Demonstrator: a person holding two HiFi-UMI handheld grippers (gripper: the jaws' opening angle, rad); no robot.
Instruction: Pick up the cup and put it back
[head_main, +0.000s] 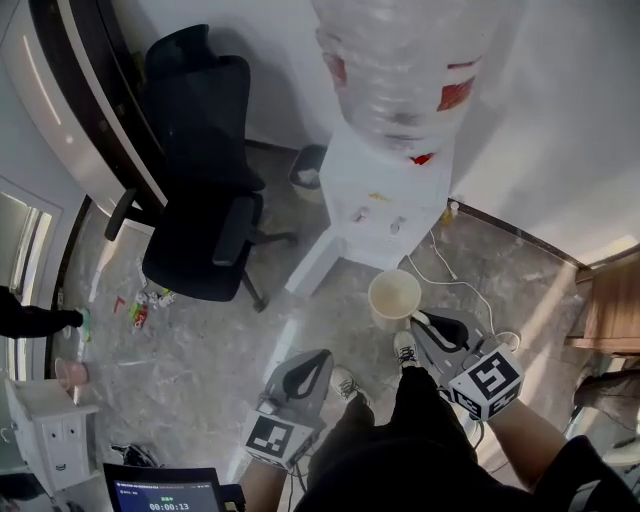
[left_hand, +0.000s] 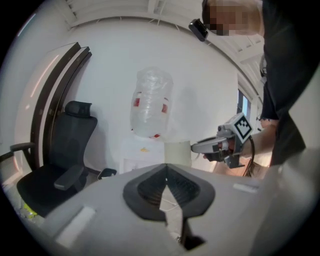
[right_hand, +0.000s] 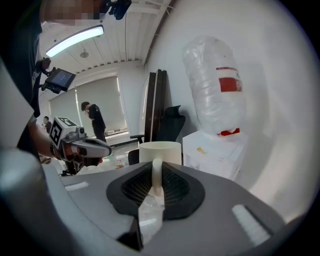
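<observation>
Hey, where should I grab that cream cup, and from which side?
By its handle, coming in from that side, as the right hand-held gripper does: it is a thin upright strip standing out from the wall of the cup, so it fits between the jaws.

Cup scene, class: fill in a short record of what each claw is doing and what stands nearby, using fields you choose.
Cup: cream, with a handle, held in the air in front of the water dispenser
Right claw: shut on the cup's handle
Left claw: shut, nothing in it
Nearby: black office chair, left of the dispenser in the head view
</observation>
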